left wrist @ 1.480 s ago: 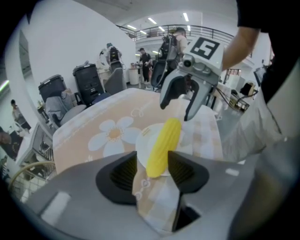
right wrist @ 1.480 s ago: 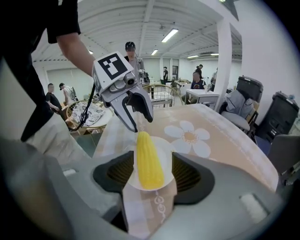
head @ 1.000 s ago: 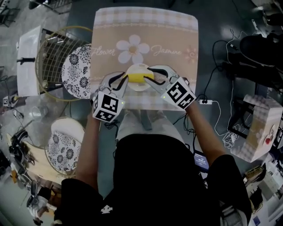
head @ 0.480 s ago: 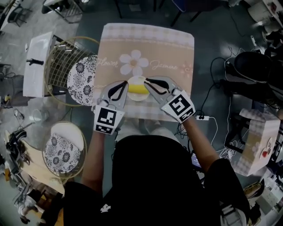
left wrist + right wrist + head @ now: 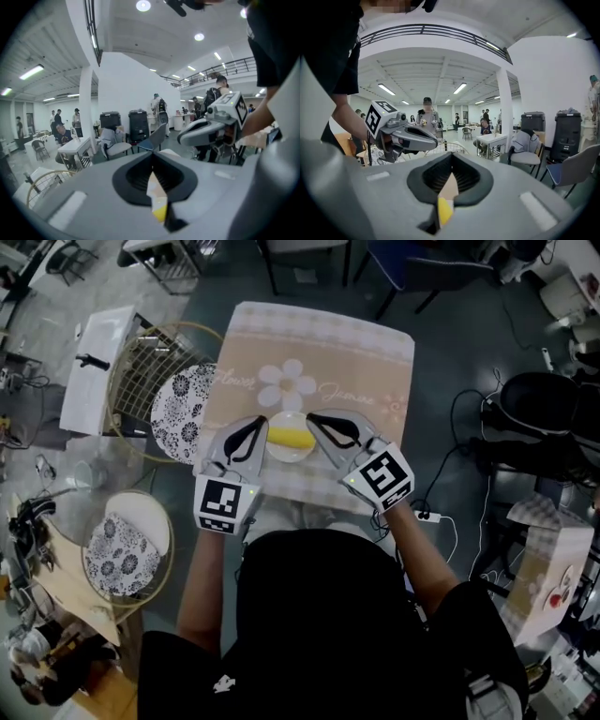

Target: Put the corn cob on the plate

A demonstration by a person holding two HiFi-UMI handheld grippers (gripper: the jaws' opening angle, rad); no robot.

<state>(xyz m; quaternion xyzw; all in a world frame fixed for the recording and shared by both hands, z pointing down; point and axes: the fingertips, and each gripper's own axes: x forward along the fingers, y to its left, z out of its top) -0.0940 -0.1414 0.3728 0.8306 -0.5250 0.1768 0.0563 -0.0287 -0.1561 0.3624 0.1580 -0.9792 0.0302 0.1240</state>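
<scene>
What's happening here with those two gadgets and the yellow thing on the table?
A person holds a gripper in each hand above a table. The corn cob lies on the plate. The left gripper and right gripper hover either side of it, jaws just closed, with nothing between them. The placing looks done.

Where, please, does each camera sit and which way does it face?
Head view: on the person's head, looking steeply down at the corn cob on the plate; both forearms, left gripper and right gripper show.
Left gripper view: rides the left gripper, facing roughly level across the room; its own shut jaws show.
Right gripper view: rides the right gripper, also roughly level; its jaws, just closed, hold nothing.
Shared: each gripper view catches the other gripper.
</scene>
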